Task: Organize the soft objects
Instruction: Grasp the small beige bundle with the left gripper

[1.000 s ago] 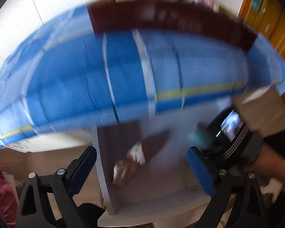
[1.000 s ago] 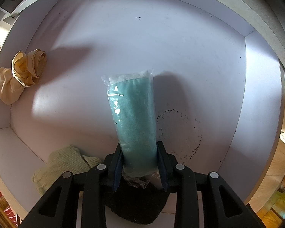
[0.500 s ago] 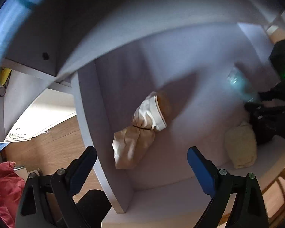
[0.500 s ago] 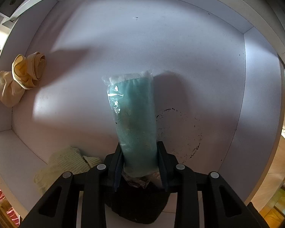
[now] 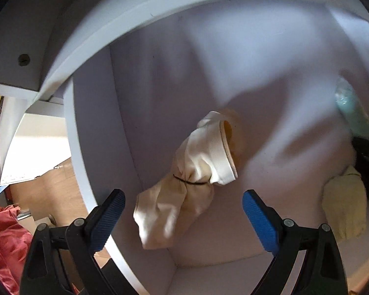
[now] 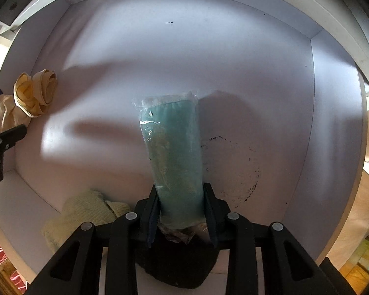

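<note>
While the right gripper (image 6: 180, 211) clamps the teal bagged roll (image 6: 173, 147), the left gripper (image 5: 183, 217), jaws apart, hovers just above the cream bundle (image 5: 184, 184).

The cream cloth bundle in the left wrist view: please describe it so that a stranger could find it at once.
Look inside the white compartment, near its left wall. The cream cloth bundle lies there on the floor, in front of the open left gripper. Unlike the pale yellow knitted cloth at the right, it is cinched in the middle by a thin black band.
</note>
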Demonstrator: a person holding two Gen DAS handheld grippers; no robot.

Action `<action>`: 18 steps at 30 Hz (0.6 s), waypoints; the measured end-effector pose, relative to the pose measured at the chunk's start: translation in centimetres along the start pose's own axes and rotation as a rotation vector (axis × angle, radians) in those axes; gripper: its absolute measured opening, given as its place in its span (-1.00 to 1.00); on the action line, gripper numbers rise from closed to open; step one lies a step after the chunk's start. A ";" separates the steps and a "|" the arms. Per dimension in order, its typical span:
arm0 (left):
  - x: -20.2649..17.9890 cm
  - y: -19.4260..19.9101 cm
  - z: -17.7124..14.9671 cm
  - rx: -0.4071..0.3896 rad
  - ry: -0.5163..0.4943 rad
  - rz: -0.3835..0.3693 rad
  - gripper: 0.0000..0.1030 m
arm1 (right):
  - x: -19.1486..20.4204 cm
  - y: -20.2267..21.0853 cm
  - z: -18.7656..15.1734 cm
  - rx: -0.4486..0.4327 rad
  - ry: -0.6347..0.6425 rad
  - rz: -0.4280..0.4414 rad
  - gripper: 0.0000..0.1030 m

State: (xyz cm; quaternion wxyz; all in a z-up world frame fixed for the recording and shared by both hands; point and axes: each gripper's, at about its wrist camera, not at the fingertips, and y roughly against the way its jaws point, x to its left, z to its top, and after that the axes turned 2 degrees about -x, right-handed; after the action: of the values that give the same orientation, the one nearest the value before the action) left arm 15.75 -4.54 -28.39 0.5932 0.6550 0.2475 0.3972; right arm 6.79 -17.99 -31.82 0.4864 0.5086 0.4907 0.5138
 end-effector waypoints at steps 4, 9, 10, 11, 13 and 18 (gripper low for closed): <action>-0.6 -1.4 -0.1 0.034 -0.008 -0.015 0.64 | 0.2 -0.1 -0.2 -0.007 0.005 -0.010 -0.38; -0.7 -2.2 -0.2 0.058 0.011 -0.029 0.54 | -0.1 -0.1 -0.4 0.000 -0.032 0.006 -0.38; -0.6 -2.2 -0.2 0.059 0.020 -0.036 0.49 | -0.2 -0.1 -0.3 0.000 -0.040 0.009 -0.38; -0.4 -2.2 -0.2 0.063 0.036 -0.051 0.46 | -0.5 -0.1 -0.3 0.002 -0.047 0.010 -0.38; -0.1 -2.1 -0.1 0.070 0.071 -0.084 0.31 | -0.9 -0.1 -0.2 0.002 -0.060 0.010 -0.38; -0.9 -1.5 0.2 0.088 0.100 -0.181 -0.07 | -1.6 0.7 0.0 0.001 -0.103 0.025 -0.39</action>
State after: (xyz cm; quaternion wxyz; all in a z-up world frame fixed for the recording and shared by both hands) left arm 15.67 -5.10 -30.01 0.5844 0.6348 0.3518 0.3631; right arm 6.81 -19.61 -31.23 0.5044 0.5407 0.4589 0.4926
